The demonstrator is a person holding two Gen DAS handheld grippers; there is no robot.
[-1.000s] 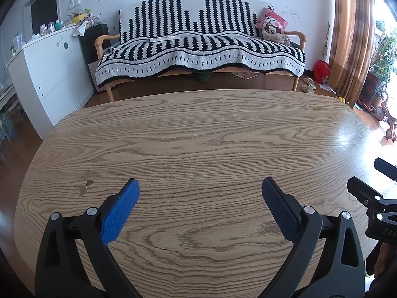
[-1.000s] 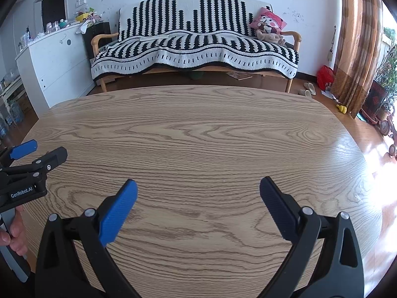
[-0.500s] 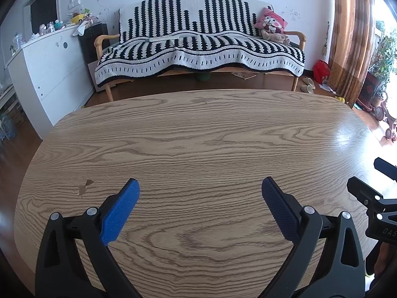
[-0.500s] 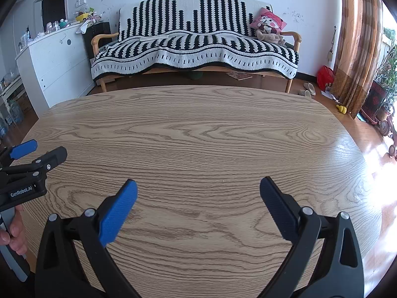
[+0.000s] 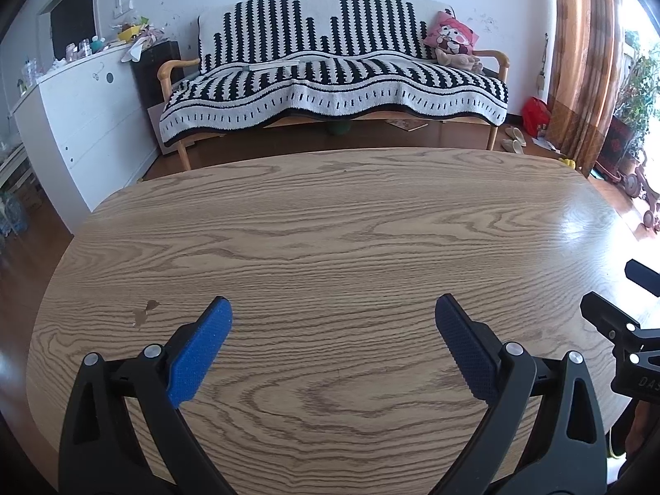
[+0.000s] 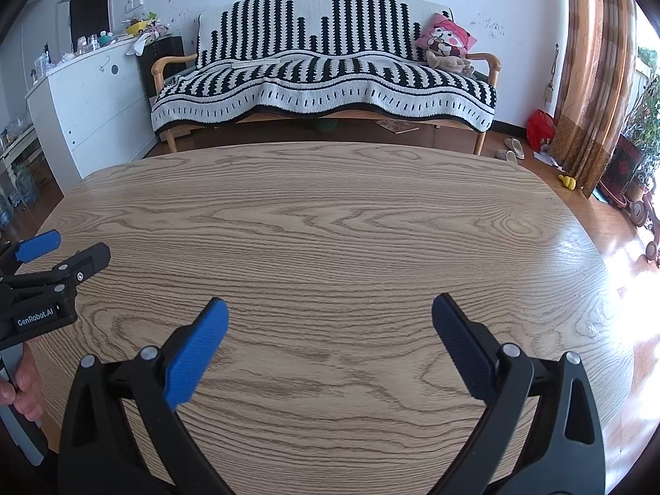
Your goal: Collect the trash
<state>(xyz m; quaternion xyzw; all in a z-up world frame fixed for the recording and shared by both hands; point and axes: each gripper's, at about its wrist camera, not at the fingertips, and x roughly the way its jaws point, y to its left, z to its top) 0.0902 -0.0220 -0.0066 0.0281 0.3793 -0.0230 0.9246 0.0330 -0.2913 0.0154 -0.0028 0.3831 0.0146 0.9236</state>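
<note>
My two wrist cameras sit low over the table (image 5: 330, 222), side by side. Both face the striped sofa (image 6: 326, 78) beyond.

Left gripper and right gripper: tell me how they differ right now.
The left gripper hangs over the table's left part, near a small dark stain; the right gripper hangs over the right part, nearer the sunlit glare. In the right wrist view, the label GenRobot.AI shows on the left gripper's side; the right gripper's label is cut off in the left wrist view. Both have open jaws, hold nothing, and face the striped sofa.
</note>
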